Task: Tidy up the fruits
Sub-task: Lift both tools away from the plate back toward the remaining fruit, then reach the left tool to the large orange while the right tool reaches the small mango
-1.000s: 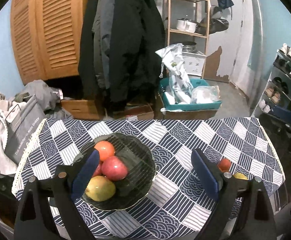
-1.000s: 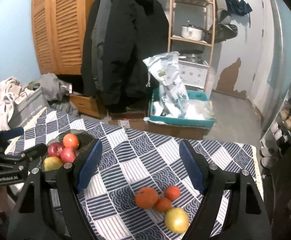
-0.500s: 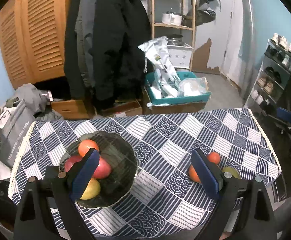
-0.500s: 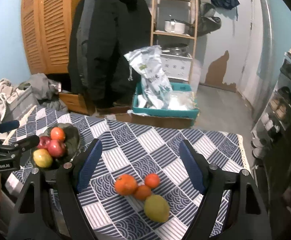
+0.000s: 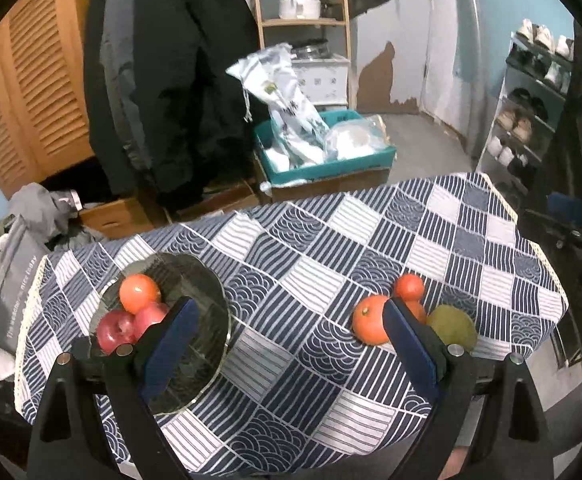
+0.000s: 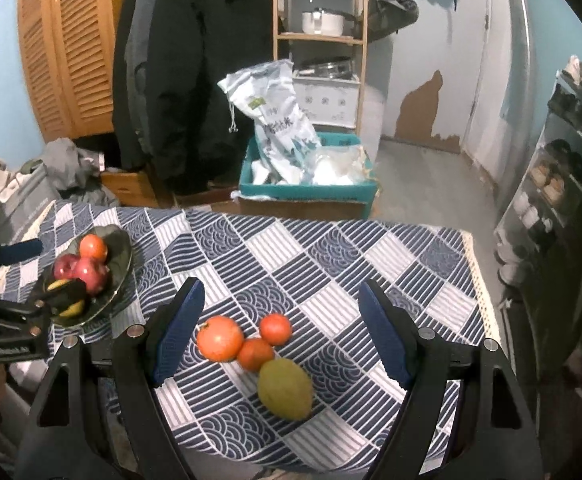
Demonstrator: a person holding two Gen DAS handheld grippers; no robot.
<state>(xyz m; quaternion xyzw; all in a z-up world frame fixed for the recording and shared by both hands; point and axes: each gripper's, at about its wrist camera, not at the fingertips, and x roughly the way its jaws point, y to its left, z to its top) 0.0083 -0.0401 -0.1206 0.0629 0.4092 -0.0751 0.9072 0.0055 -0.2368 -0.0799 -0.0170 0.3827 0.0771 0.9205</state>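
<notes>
A dark glass bowl sits at the table's left, holding an orange, red apples and a yellow fruit. On the cloth to the right lie a large orange, two smaller oranges and a yellow-green fruit. My left gripper is open above the table between bowl and loose fruit. My right gripper is open above the loose fruit, holding nothing. The left gripper shows at the right wrist view's left edge, over the bowl.
The table wears a blue-and-white patterned cloth. Beyond it stand a teal crate with bags, dark coats, a wooden shelf, a louvred wardrobe and clothes at the left. A shoe rack lines the right.
Both grippers have shifted leftward and sunk a little, so table and fruit slid in view. The loose fruit now sits between the right gripper's fingers; the bowl moved left in the left view. Jaws unchanged.
</notes>
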